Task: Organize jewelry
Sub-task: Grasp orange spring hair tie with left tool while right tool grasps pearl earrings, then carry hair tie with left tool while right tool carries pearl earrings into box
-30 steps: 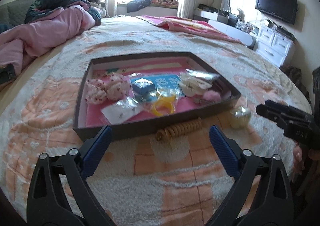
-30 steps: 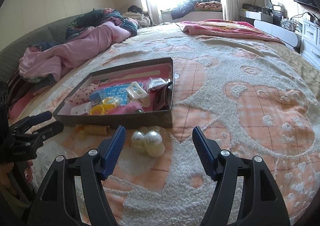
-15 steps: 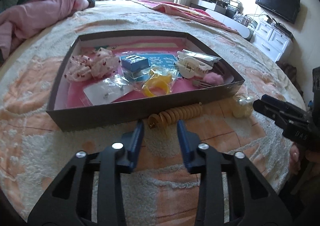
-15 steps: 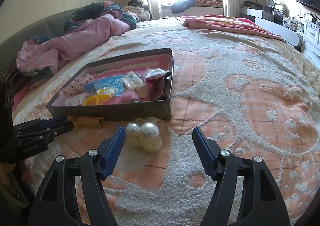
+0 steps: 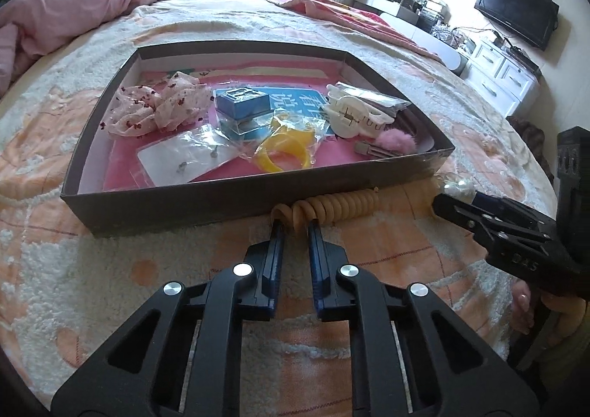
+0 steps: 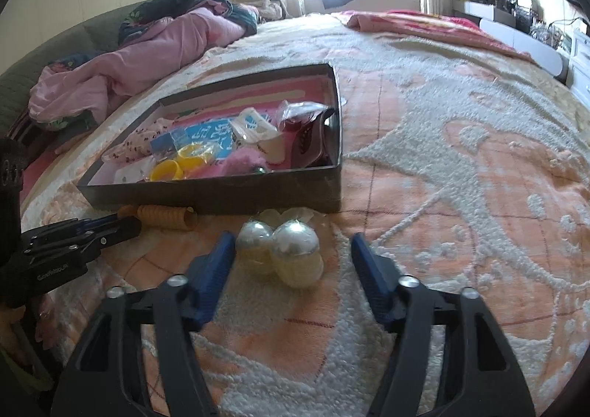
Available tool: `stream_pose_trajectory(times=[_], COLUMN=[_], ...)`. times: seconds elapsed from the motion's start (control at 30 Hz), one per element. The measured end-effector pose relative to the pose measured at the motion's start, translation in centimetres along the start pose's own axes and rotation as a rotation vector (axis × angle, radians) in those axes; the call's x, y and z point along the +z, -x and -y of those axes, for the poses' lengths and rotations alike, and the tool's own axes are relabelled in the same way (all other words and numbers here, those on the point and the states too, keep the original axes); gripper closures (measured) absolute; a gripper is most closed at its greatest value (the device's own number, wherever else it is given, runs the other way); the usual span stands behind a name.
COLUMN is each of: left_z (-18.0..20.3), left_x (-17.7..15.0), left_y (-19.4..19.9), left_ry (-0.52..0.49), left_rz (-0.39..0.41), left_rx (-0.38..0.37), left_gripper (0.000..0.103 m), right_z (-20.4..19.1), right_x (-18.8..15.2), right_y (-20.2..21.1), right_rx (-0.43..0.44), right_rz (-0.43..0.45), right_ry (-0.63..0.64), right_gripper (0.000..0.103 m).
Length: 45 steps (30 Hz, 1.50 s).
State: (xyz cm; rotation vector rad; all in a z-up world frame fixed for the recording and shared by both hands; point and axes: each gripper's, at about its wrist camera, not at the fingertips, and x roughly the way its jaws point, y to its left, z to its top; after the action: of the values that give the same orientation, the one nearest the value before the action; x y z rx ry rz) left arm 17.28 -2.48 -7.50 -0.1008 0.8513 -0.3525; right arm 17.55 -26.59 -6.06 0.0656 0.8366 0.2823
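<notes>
**Left fingers pinch the coil tie; right fingers spread around the pearl clip**

The left gripper [image 5: 295,229] has its two blue fingers [image 5: 276,251] drawn nearly together, a narrow gap between them, and its tips sit at the near end of the tan spiral hair tie [image 5: 332,208]. One loop of the coil lies between the tips; whether the pads truly press it cannot be told. Beyond those tips the rest of the coil stretches off to the right, lying on the orange-and-cream bedspread [image 5: 147,269] against the front wall of the dark shallow box [image 5: 166,207].

The right gripper [image 6: 293,245] stands wide open and holds nothing. Between its fingers [image 6: 217,262], closer to the left one, rests a pearl hair clip [image 6: 282,251] with two round pearly domes; neither finger touches it. Just past it rises the box's front wall.

Inside the box, past the left fingertips, lie a yellow bangle in a clear bag [image 5: 284,148] and a card of earrings in plastic [image 5: 184,159]. To the right of these sit a pink pom-pom clip [image 5: 394,140] and a white claw clip [image 5: 354,114]. Farther in are a blue jewelry box [image 5: 241,103] and, to the left, a pink floral scrunchie [image 5: 158,109]. Beyond the box a pink quilt [image 5: 73,4] is heaped at the far left.
</notes>
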Motion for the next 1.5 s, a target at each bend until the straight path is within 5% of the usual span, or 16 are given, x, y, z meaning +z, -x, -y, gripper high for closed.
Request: stream_pose_trajectory(times=[0.1, 0.87, 1.5], left_z=[0.1, 1.5, -3.0], left_x=[0.1, 1.4, 3.5], left_y=[0.2, 4.8, 6.7], left_ry=[-0.007, -0.037, 0.069], left_rz=[0.005, 0.137, 0.231], left_rx=[-0.002, -0.046, 0.063], left_gripper=[0.096, 0.097, 0.097], right_z=[-0.3, -2.1, -5.6], right_x=[0.0, -0.4, 2.6], right_y=[0.1, 3.1, 3.2], right_rx=[0.006, 0.064, 0.119], right_rz=[0.005, 0.047, 0.103], right_ry=[0.015, 0.063, 0.132], right_gripper=[0.060, 0.060, 0.060])
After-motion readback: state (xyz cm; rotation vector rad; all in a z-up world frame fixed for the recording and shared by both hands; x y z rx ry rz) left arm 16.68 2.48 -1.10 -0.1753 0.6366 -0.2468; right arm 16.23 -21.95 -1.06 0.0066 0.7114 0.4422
